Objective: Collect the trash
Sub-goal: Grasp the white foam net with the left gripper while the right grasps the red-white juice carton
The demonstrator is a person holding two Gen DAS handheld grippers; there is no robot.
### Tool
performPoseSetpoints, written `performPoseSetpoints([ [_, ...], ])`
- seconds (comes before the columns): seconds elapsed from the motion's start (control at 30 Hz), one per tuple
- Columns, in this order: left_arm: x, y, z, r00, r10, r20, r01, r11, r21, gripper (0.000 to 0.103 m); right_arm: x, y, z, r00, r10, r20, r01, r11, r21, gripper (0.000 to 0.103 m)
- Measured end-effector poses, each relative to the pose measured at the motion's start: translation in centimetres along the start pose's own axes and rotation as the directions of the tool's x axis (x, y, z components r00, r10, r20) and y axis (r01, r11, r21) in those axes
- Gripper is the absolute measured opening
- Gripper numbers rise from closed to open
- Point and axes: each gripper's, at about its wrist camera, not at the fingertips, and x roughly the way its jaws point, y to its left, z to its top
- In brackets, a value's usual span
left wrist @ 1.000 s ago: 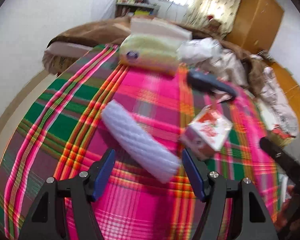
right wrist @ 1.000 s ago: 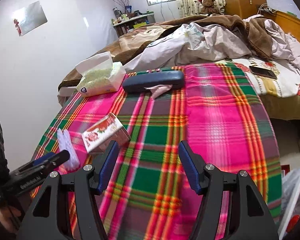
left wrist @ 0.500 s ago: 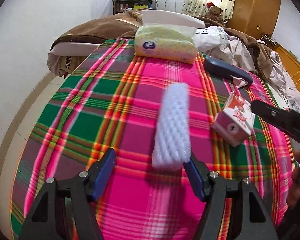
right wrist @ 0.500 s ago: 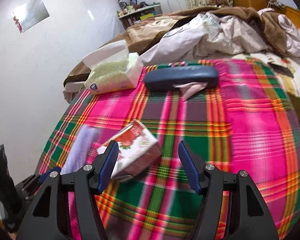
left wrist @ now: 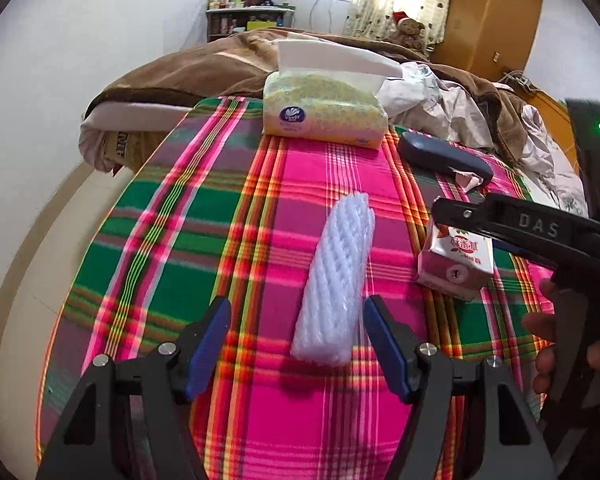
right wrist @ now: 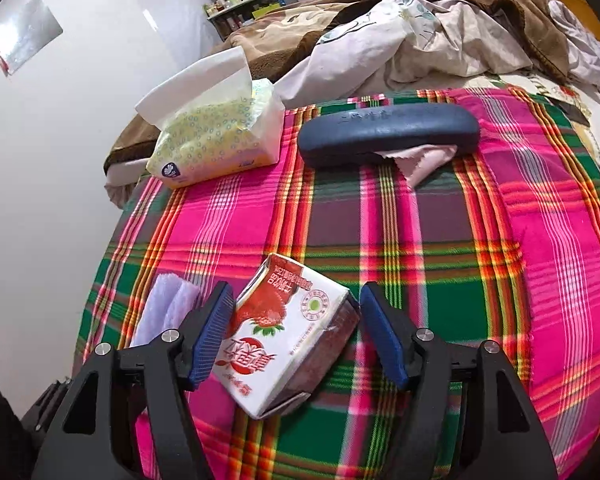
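a plaid blanket [left wrist: 204,216] in pink, green and orange covers the bed under both tools. beyond it, far ahead of the tools, lie a brown blanket [right wrist: 384,4] and rumpled pale sheets [right wrist: 452,40]. a tissue pack [left wrist: 320,116] sits well ahead of the left tool, and a dark blue glasses case [right wrist: 388,134] lies well ahead of the right tool with a pinkish cloth [right wrist: 426,160] poking from under it.

the left tool [left wrist: 298,344] has its jaws spread apart — the near end of a white foam net sleeve [left wrist: 336,284] lies between the blue pads, closer to the right pad, touching neither as far as can be seen.

the right tool [right wrist: 298,334] also stands apart, straddling a red-and-white strawberry milk carton [right wrist: 284,336] lying tilted on the blanket; the left pad is just beside or touching the carton — cannot tell which — and the right pad is clear of it.
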Motion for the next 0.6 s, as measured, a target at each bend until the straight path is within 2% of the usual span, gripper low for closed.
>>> performPoseSetpoints([
  [0.1, 0.8, 0.7, 0.2, 1.000, -0.003, -0.023, 0.002, 1.000, -0.022, 0.071, 0.6, 0.7, 0.2, 1.000, -0.020, -0.018, 0.019, 0.999, -0.027, 0.072],
  [0.2, 0.8, 0.8, 0.2, 1.000, -0.008, -0.019, 0.007, 1.000, -0.022, 0.071, 1.9, 1.5, 0.2, 0.995, -0.038, -0.092, 0.032, 0.998, -0.062, 0.073],
  [0.47, 1.5, 1.2, 0.4, 1.000, -0.007, -0.025, 0.007, 1.000, -0.021, 0.071, 1.4, 2.0, -0.7, 0.996, -0.074, -0.059, 0.066, 0.989, -0.132, 0.073],
  [0.6, 1.9, 0.9, 0.8, 0.999, 0.018, -0.032, -0.018, 1.000, 0.004, 0.071, 1.0, 1.8, -0.9, 0.995, -0.077, -0.061, 0.066, 0.985, -0.158, 0.072],
])
